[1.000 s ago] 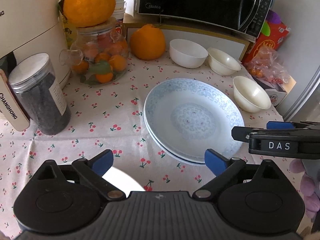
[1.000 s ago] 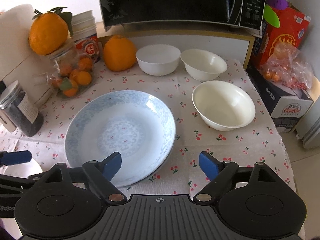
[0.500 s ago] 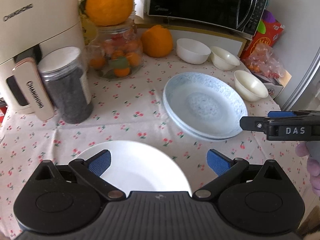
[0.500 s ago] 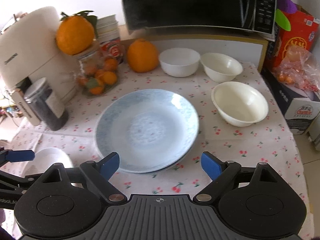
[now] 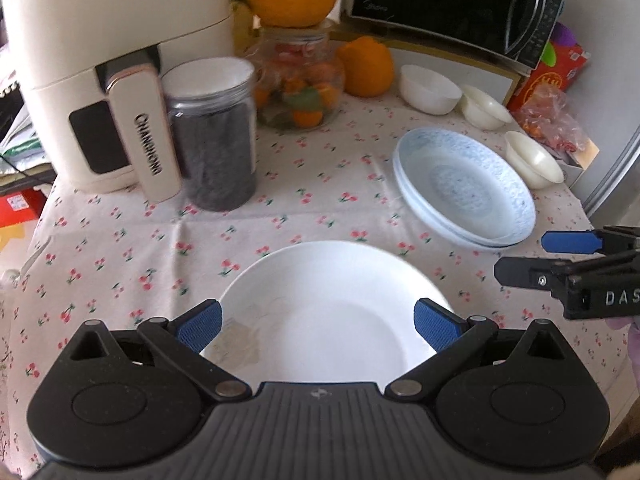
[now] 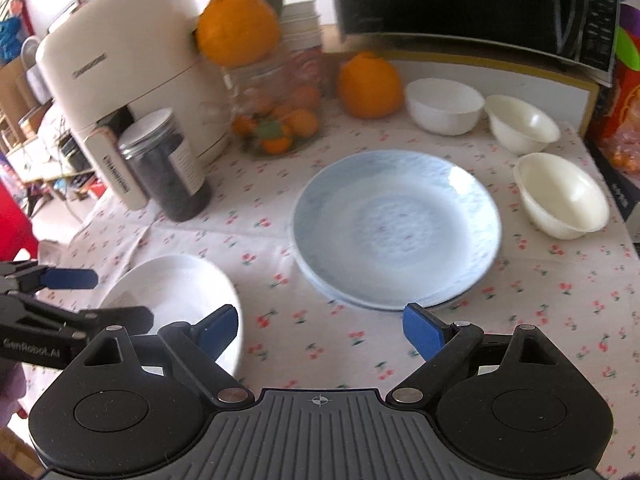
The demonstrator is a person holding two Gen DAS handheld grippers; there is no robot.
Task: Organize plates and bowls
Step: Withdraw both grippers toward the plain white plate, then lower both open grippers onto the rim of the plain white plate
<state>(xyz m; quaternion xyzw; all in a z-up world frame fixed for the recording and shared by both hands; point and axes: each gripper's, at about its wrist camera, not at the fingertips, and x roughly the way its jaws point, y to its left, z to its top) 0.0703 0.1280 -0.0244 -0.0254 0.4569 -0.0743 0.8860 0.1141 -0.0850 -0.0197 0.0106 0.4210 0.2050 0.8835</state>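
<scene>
A plain white plate (image 5: 328,312) lies near the front edge of the cherry-print tablecloth (image 5: 280,208); my left gripper (image 5: 318,326) hovers over it, open, its blue pads wide on either side. Two stacked blue-patterned plates (image 6: 396,228) sit mid-table. Three white bowls stand at the back right: one by the big orange (image 6: 444,106), one beside it (image 6: 522,124), one nearer (image 6: 562,196). My right gripper (image 6: 320,334) is open above bare cloth between the white plate (image 6: 172,300) and the blue stack, holding nothing.
An air fryer (image 5: 116,76), a dark jar (image 5: 214,136) and a glass jar of oranges (image 5: 300,84) line the back left. A microwave (image 5: 452,8) stands behind; a red box and bag of snacks (image 5: 556,96) sit far right.
Both grippers have pulled back and leftward. The white plate has come fully into the left wrist view between the pads; the blue stack has shifted to the right in both views.
</scene>
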